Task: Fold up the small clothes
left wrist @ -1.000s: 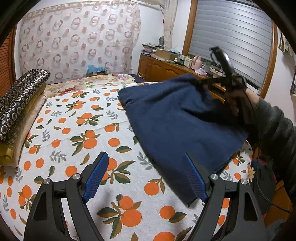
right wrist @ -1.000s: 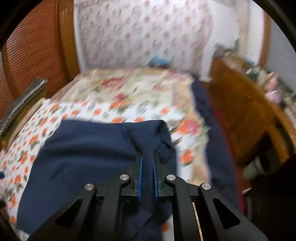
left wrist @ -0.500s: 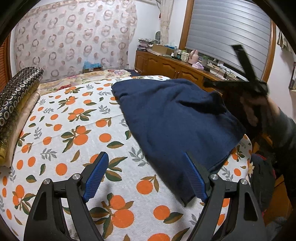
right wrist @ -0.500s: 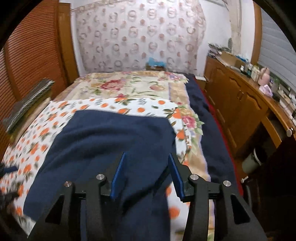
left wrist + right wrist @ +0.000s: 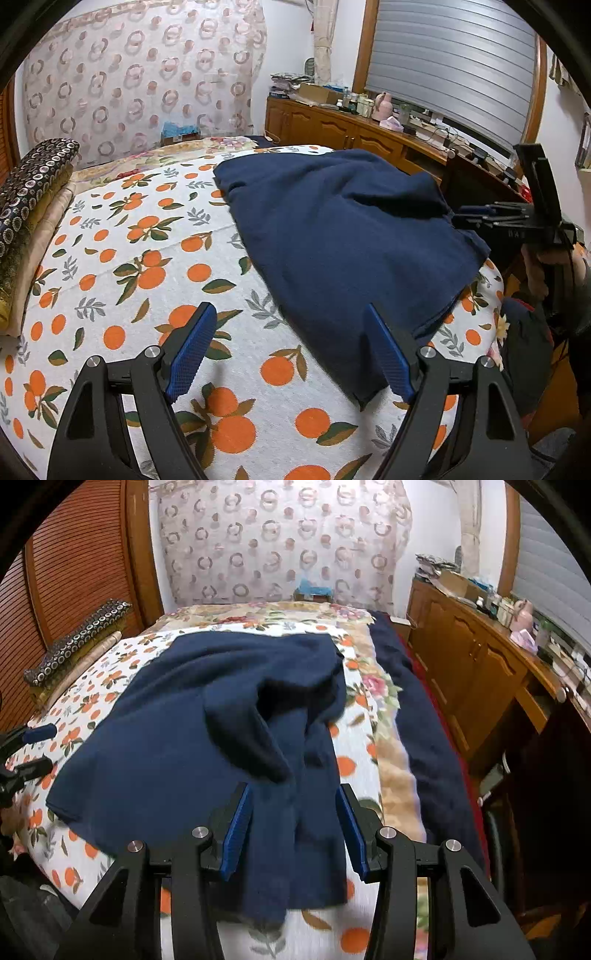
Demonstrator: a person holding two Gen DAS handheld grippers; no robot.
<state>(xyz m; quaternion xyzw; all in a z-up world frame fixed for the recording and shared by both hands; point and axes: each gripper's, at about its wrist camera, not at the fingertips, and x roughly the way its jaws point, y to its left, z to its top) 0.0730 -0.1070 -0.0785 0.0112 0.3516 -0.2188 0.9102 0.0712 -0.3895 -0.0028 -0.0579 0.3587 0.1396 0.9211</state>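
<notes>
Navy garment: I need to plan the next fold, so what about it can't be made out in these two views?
- Type and sleeves: the navy garment lies bunched; right wrist view shows only folds.
- Near hem: right gripper covers it there.
- Right edge: in the left wrist view it drops behind the bed edge.

soft even indoor light, sharp, fisheye-warped dark corners

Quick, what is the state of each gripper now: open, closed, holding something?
Left gripper: open, holding nothing.
Right gripper: open, holding nothing; the navy cloth lies on the bed between its fingers.
</notes>
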